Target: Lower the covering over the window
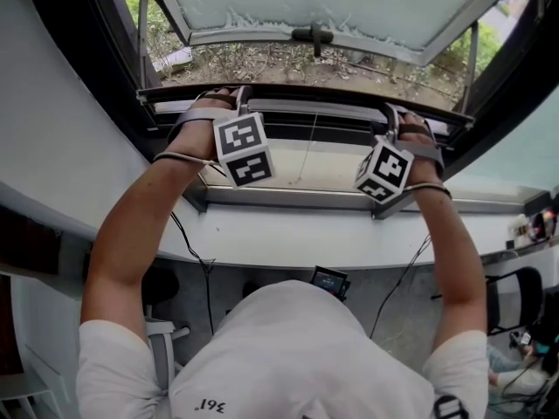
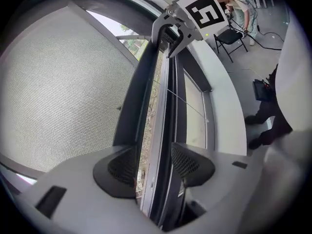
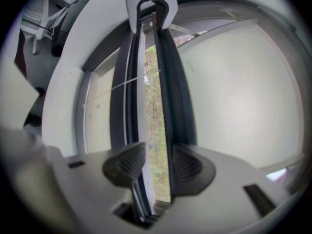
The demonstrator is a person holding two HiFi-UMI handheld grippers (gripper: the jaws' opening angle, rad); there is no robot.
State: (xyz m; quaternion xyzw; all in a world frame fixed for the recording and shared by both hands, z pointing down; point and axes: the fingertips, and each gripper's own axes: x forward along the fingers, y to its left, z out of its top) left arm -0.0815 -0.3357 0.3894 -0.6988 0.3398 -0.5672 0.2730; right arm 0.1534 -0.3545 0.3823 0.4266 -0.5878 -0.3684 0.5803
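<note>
The covering is a fine grey mesh [image 2: 58, 91] that ends in a long dark bottom bar [image 1: 314, 105] running across the window opening. My left gripper [image 1: 238, 94] clamps the bar near its left end, and in the left gripper view the bar [image 2: 163, 106] passes between the two pads of the left gripper [image 2: 153, 167]. My right gripper [image 1: 390, 112] clamps the bar near its right end. The right gripper view shows the right gripper [image 3: 158, 165] closed on both sides of the bar [image 3: 170, 82]. Each gripper appears at the far end of the other's view.
An outward-tilted window sash [image 1: 349, 7] hangs open beyond the bar, with plants below it. A white sill [image 1: 306, 234] lies under my arms. A thin cord [image 1: 307, 147] hangs at the middle of the opening. Cables, a small device [image 1: 330, 279] and a chair [image 1: 515, 291] are on the floor.
</note>
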